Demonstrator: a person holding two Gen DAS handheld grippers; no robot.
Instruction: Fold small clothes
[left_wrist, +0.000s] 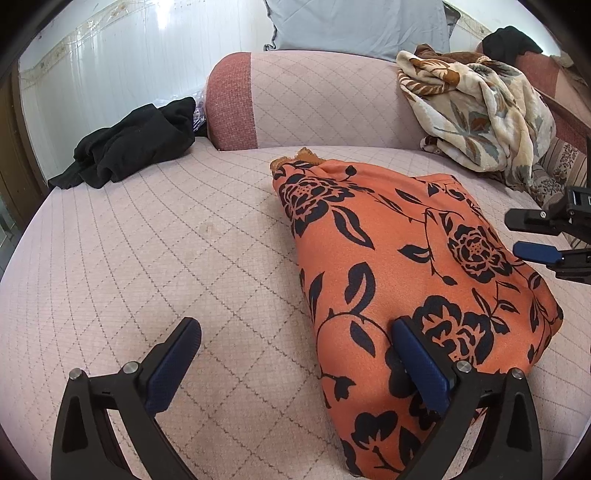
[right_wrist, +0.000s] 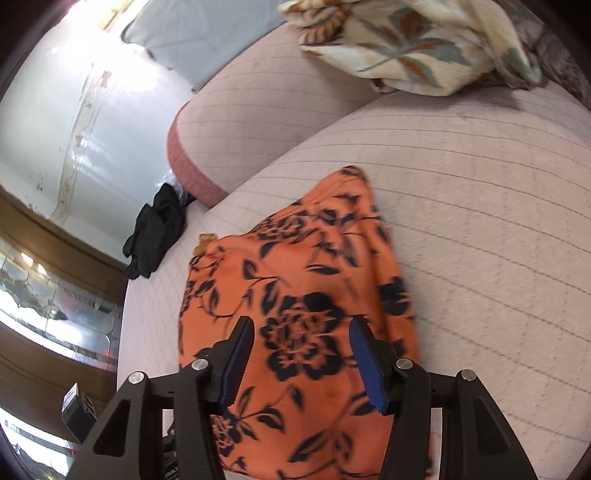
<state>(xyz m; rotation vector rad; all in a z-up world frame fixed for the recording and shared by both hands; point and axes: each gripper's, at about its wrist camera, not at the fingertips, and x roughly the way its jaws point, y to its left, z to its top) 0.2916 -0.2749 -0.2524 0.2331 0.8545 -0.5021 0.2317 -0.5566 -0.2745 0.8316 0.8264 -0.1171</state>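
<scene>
The orange floral garment (left_wrist: 406, 266) lies folded into a compact bundle on the pink quilted sofa seat (left_wrist: 147, 258), right of centre, well apart from the black clothes (left_wrist: 136, 142) at the far left. The left gripper (left_wrist: 295, 354) stands wide open, its right finger at the bundle's near edge, holding nothing. The right gripper (right_wrist: 301, 362) hovers over the cloth, partly open and empty; both should press the fold flat evenly.

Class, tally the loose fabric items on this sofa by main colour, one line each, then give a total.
Orange floral garment: 1
Black garment: 1
Cream floral blanket: 1
Total: 3
</scene>
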